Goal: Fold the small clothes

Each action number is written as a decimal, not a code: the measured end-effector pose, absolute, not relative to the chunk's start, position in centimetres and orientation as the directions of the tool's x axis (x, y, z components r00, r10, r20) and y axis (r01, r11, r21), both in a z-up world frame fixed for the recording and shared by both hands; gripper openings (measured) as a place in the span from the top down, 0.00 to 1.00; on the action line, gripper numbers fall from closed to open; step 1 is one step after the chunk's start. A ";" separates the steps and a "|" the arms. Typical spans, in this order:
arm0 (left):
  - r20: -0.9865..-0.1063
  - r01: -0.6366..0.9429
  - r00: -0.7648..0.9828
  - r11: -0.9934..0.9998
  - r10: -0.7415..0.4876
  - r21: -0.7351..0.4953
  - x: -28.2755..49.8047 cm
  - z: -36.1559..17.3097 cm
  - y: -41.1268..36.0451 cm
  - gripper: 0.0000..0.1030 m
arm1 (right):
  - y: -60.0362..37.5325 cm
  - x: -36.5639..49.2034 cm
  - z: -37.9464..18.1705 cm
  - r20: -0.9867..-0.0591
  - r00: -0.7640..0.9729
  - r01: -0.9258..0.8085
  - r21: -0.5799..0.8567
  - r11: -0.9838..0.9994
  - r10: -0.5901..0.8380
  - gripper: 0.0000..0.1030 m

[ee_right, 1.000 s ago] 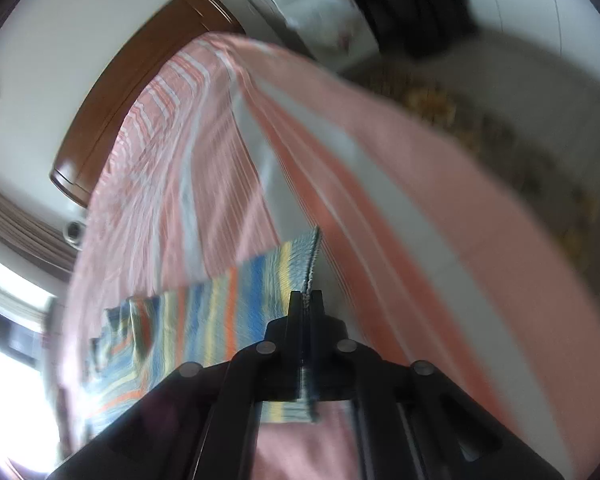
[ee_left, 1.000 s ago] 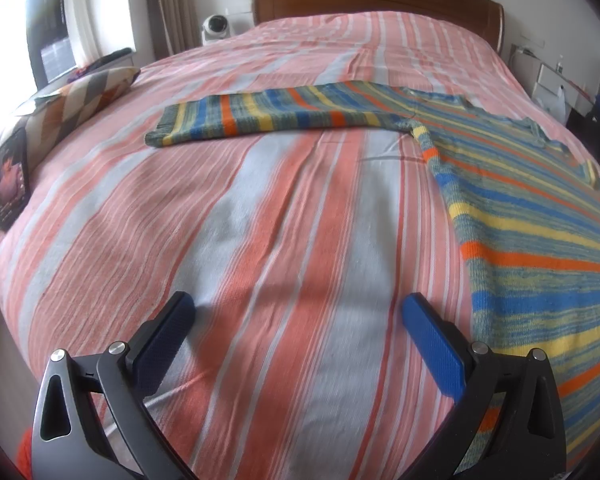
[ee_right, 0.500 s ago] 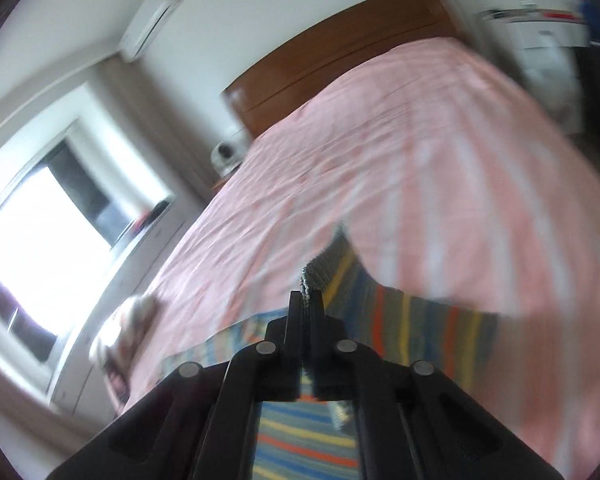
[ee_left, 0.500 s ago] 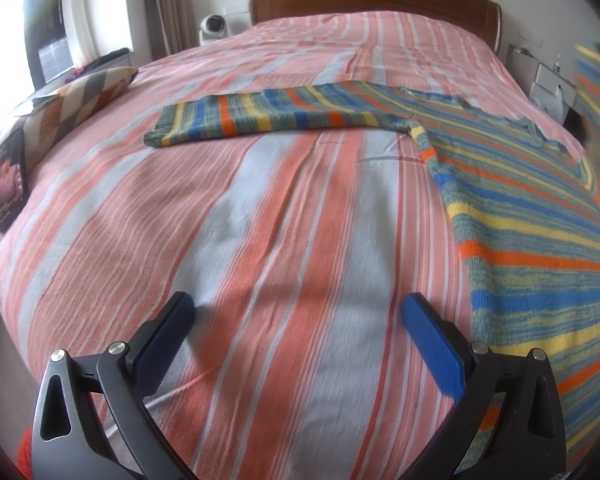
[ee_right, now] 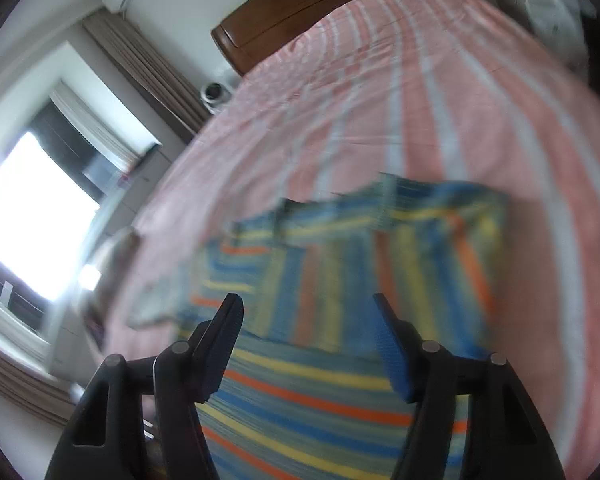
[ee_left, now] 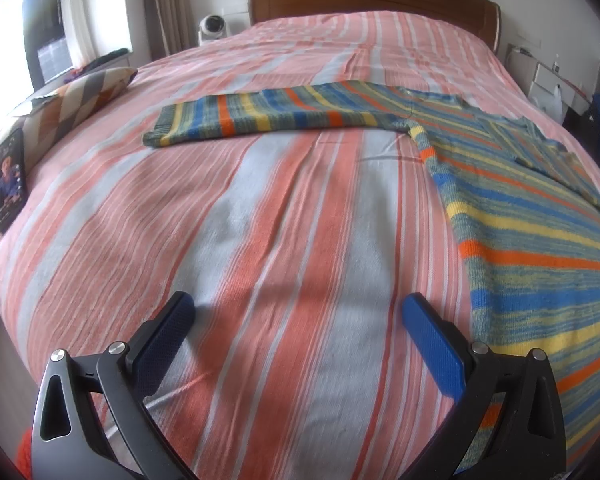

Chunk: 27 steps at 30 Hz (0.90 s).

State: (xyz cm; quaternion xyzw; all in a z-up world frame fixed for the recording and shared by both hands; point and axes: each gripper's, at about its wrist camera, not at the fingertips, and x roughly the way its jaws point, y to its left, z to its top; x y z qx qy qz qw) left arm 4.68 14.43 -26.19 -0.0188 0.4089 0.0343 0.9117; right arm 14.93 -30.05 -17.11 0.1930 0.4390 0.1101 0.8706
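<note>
**One sleeve folded in, the other waiting**

The striped sweater [ee_left: 532, 248] lies flat near the bed's [ee_left: 284, 240] right edge. Half a second ago the right tool [ee_right: 308, 320] pinched the sleeve; now it's spread, the sleeve [ee_right: 400, 256] dropped across the body. The left tool [ee_left: 296, 316] hangs spread and empty, presumably readying for the far sleeve [ee_left: 268, 114].

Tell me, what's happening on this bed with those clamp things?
Someone is folding a striped blue, yellow and orange knitted sweater spread on the pink-striped bedspread. One sleeve lies folded across its body; the other sleeve is stretched out flat. The right gripper is open above the sweater, and the left gripper is open, holding nothing.
</note>
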 end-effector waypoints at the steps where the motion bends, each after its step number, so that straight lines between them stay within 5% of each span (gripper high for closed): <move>1: -0.746 -0.078 0.664 0.997 0.049 -0.004 4.6 -26.2 14.4 0.00 | -30.7 13.3 -17.9 -0.740 0.595 -0.012 0.382 0.924 0.314 0.37; 8: -0.742 -0.081 0.667 0.997 0.061 0.010 4.7 -26.3 14.1 0.00 | -37.7 1.3 -22.0 -0.778 0.624 0.162 0.211 0.964 0.066 0.37; 14: -0.738 -0.085 0.671 0.996 0.074 0.022 4.7 -26.3 13.9 0.00 | -39.0 -4.6 -22.0 -0.717 0.674 0.236 -0.019 0.972 -0.177 0.22; 27: -0.738 -0.085 0.671 0.996 0.074 0.023 4.6 -26.4 13.9 0.00 | -39.5 -4.8 -25.6 -0.729 0.669 0.207 -0.007 0.978 -0.147 0.12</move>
